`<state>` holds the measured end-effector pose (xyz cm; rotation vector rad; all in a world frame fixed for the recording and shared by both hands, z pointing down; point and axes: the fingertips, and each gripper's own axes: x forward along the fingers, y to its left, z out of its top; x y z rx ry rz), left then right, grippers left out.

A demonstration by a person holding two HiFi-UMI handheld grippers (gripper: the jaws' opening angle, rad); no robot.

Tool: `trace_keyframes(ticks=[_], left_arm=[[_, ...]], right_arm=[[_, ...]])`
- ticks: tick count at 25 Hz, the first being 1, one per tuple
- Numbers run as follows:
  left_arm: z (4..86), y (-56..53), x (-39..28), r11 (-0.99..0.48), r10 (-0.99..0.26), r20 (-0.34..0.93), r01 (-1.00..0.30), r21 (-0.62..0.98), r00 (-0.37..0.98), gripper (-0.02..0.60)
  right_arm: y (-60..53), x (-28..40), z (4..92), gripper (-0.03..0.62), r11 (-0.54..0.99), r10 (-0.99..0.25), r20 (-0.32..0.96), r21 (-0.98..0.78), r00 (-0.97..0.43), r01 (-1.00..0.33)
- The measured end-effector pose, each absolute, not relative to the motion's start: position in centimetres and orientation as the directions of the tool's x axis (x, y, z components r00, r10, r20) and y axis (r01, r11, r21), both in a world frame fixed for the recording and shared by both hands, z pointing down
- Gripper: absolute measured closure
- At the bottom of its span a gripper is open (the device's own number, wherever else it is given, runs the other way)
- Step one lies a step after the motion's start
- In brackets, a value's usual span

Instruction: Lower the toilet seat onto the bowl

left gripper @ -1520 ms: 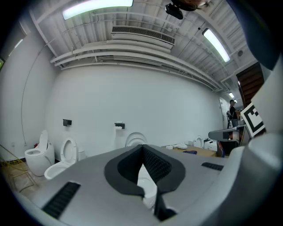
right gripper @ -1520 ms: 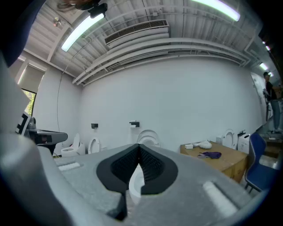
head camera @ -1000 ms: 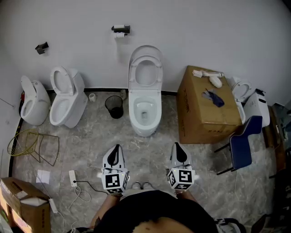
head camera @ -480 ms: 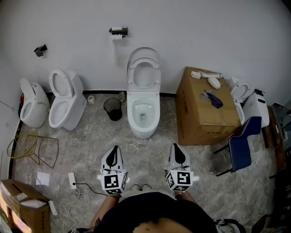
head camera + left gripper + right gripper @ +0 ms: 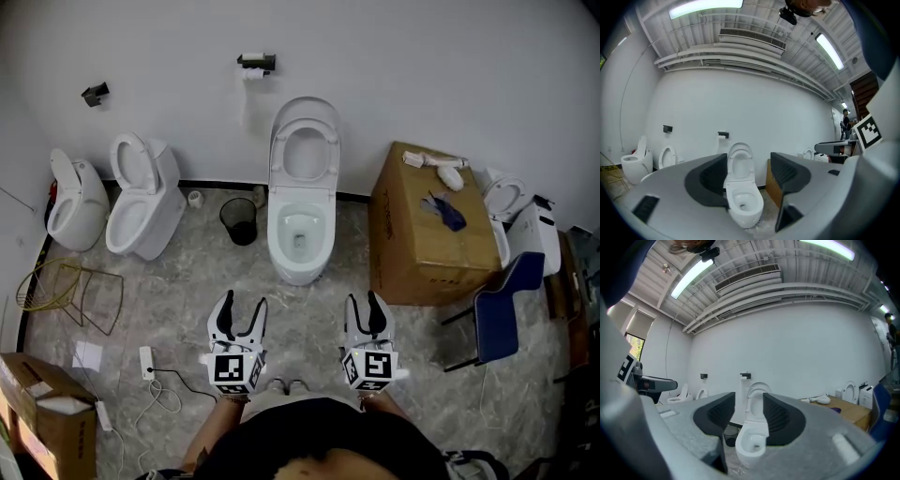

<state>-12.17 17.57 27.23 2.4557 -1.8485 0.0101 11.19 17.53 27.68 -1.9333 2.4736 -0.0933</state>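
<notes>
The white toilet (image 5: 300, 239) stands against the far wall, straight ahead of me. Its seat (image 5: 306, 150) is raised upright with the lid behind it, above the open bowl (image 5: 743, 206). My left gripper (image 5: 242, 309) and right gripper (image 5: 366, 305) hover side by side over the floor, well short of the toilet and pointing at it. The jaws of both are opening, with nothing between them. Through the left gripper (image 5: 748, 159) I see the seat (image 5: 739, 159) framed between the jaws. Through the right gripper (image 5: 749, 399) the bowl (image 5: 752, 444) and seat (image 5: 759, 390) show in the narrower gap.
Two more toilets (image 5: 142, 197) (image 5: 75, 202) stand at the left and a black bin (image 5: 238, 220) sits beside the middle one. A large cardboard box (image 5: 431, 230) and a blue chair (image 5: 502, 305) stand at the right. A wire rack (image 5: 70, 295), a power strip (image 5: 147, 363) and a box (image 5: 37, 412) lie at the left.
Both grippers' jaws, closed together in the earlier frames, now stand apart. The view has shifted slightly; the grippers stay at about the same place.
</notes>
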Motion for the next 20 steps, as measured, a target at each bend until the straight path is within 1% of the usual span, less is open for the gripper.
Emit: trace_keyframes(ticks=[2,5,6,7,9,11,12,20], left_arm=[[27.0,17.5,-11.7,-0.278,-0.960,0.033,-0.960,0.034,0.279,0.255],[26.2,17.1,-10.9,-0.291,-0.957,-0.007,-0.956,0.023,0.291,0.188],[26.1,17.0,-10.6,-0.298,-0.954,-0.017,-0.954,0.032,0.298,0.147],[26.0,16.9,-10.5,-0.300,-0.954,-0.021,-0.953,0.039,0.300,0.118],[26.1,16.6,-10.7,-0.288,-0.958,-0.013,-0.957,0.041,0.288,0.074],[26.7,16.3,-10.9,-0.279,-0.960,-0.003,-0.959,0.046,0.279,0.047],[26.9,16.2,-11.0,-0.274,-0.962,0.000,-0.960,0.052,0.274,0.040],[27.0,14.7,-12.1,-0.227,-0.974,-0.011,-0.972,0.054,0.227,0.035]], right_arm=[[17.4,11.4,28.0,0.354,0.256,-0.965,0.042,-0.063,-0.259,-0.965],[16.6,12.0,28.3,0.212,0.259,-0.963,0.048,-0.082,-0.264,-0.962],[16.4,12.3,28.3,0.166,0.256,-0.964,0.045,-0.090,-0.261,-0.962],[16.2,12.5,28.3,0.124,0.255,-0.965,0.038,-0.100,-0.259,-0.962],[15.7,12.5,28.3,0.072,0.260,-0.964,0.024,-0.109,-0.264,-0.959],[15.2,12.2,28.4,0.036,0.275,-0.960,0.018,-0.099,-0.278,-0.956],[15.0,12.2,28.4,0.028,0.281,-0.959,0.017,-0.092,-0.284,-0.955],[13.6,12.3,28.8,0.019,0.280,-0.959,0.025,-0.082,-0.283,-0.956]])
